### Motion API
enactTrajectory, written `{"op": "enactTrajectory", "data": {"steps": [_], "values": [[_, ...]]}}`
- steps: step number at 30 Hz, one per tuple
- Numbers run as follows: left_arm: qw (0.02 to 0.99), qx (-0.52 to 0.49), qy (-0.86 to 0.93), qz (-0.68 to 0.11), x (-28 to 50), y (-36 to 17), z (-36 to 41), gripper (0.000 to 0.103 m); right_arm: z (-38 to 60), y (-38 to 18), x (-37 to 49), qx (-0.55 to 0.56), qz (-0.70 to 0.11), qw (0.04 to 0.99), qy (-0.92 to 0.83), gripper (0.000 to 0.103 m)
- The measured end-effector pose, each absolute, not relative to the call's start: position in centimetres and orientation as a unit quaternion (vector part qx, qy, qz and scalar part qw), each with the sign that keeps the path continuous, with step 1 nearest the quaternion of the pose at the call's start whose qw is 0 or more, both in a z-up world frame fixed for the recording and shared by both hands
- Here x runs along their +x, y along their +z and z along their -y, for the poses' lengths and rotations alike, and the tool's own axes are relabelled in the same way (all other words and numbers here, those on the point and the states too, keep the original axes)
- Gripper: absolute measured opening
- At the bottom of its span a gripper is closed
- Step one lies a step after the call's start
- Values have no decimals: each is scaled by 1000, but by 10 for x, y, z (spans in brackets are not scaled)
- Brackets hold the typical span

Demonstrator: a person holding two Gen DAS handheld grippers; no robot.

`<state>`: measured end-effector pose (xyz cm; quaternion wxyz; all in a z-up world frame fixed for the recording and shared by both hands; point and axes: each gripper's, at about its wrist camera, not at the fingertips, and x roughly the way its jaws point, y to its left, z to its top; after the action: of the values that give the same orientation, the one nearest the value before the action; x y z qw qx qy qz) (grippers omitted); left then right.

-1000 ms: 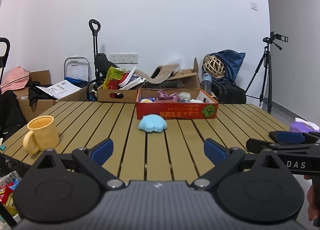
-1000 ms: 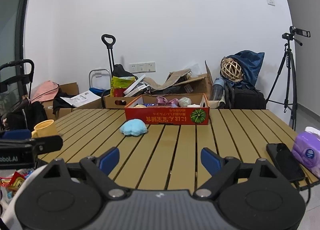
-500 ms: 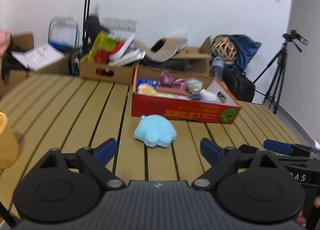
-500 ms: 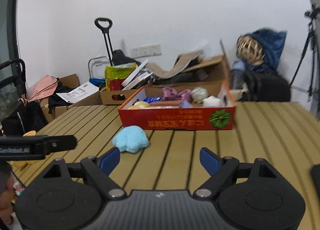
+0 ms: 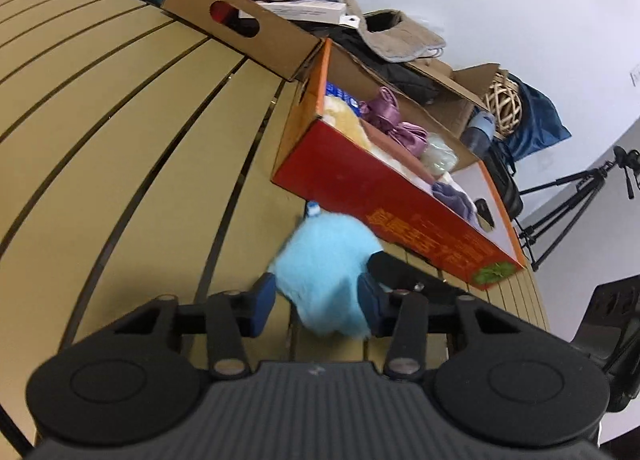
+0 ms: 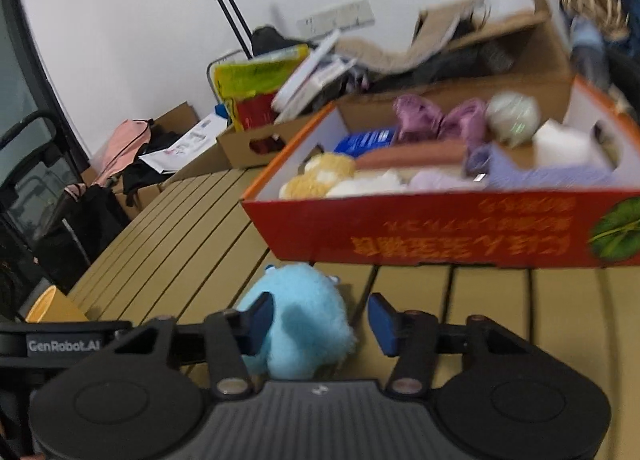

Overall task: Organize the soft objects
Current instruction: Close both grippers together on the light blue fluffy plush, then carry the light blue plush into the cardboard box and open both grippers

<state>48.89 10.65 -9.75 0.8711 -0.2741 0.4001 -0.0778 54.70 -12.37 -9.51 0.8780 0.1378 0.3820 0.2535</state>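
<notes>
A fluffy light blue plush toy (image 5: 324,276) lies on the slatted wooden table (image 5: 120,163) just in front of a red cardboard box (image 5: 384,199). The box holds several soft things: a yellow plush, purple fabric, a pale ball. My left gripper (image 5: 316,302) has its blue pads on both sides of the plush, pressing its sides. My right gripper (image 6: 318,320) is open, and the plush (image 6: 300,316) sits between its fingers toward the left pad, in front of the red box (image 6: 440,236).
A brown cardboard box (image 5: 240,27) full of clutter stands behind the red box at the table's far edge. A yellow mug (image 6: 48,306) stands at the left. More boxes, bags, a trolley and a tripod (image 5: 576,195) stand beyond the table.
Both grippers have moved forward and down to the blue plush. The left gripper has tilted and narrowed around it; the right one has narrowed a little.
</notes>
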Motion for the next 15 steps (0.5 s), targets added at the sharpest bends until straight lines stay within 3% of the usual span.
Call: {"op": "enactTrajectory", "data": {"steps": [3,8,15], "values": [[864,-294,-77,-402,497,-104,-108,27,127,-107,556,174,-391,864,265,39],[857,-310,-81,-405,498,-108,-110,22,133,-114,557,209,-389,854,276,29],[885,-250,-115,-375,450,-56,-73,21,160,-70,507,220,-359,869,260,28]]}}
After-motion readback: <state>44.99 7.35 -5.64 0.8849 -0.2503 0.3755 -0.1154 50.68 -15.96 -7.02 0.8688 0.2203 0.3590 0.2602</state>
